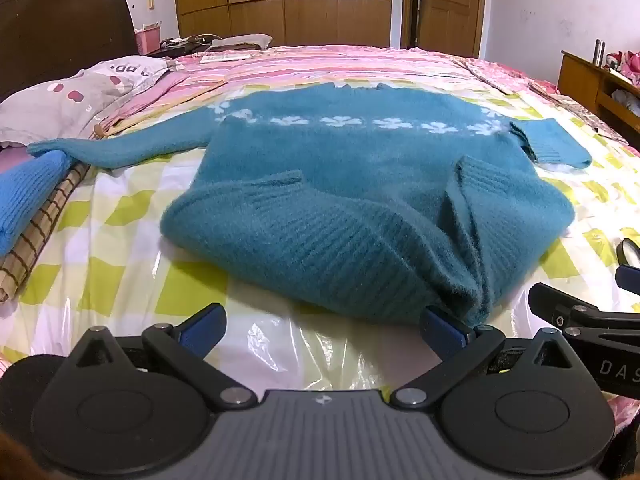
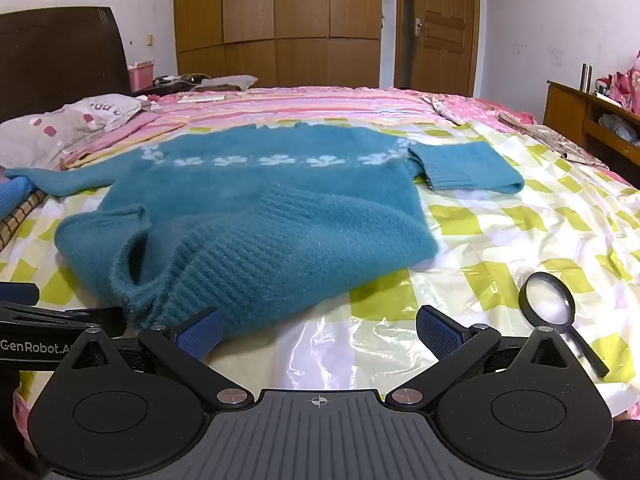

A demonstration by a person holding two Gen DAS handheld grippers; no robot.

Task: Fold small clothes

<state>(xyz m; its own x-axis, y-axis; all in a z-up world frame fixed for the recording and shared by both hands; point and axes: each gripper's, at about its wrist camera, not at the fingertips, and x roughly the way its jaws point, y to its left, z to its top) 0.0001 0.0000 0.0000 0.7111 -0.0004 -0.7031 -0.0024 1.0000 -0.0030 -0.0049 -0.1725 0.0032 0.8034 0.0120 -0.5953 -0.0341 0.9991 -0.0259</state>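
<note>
A teal knitted sweater [image 1: 360, 184] with a band of white flowers lies flat on the bed's checked plastic sheet [image 1: 120, 248], ribbed hem nearest me and rumpled. One sleeve stretches out left; the other is folded at the right. My left gripper [image 1: 324, 330] stands open just short of the hem, its right blue pad [image 1: 442, 330] touching the hem's edge. In the right wrist view the sweater [image 2: 248, 216] sits left of centre. My right gripper [image 2: 320, 330] is open too, its left pad [image 2: 198, 334] against the hem, nothing between the fingers.
A magnifying glass [image 2: 548, 300] lies on the sheet at the right. A bright blue knit [image 1: 24, 196] rests on a bamboo mat [image 1: 44, 224] at the left. Pillows [image 1: 80, 96], a dark headboard, a wooden cabinet [image 2: 588, 120] and wardrobe doors surround the bed.
</note>
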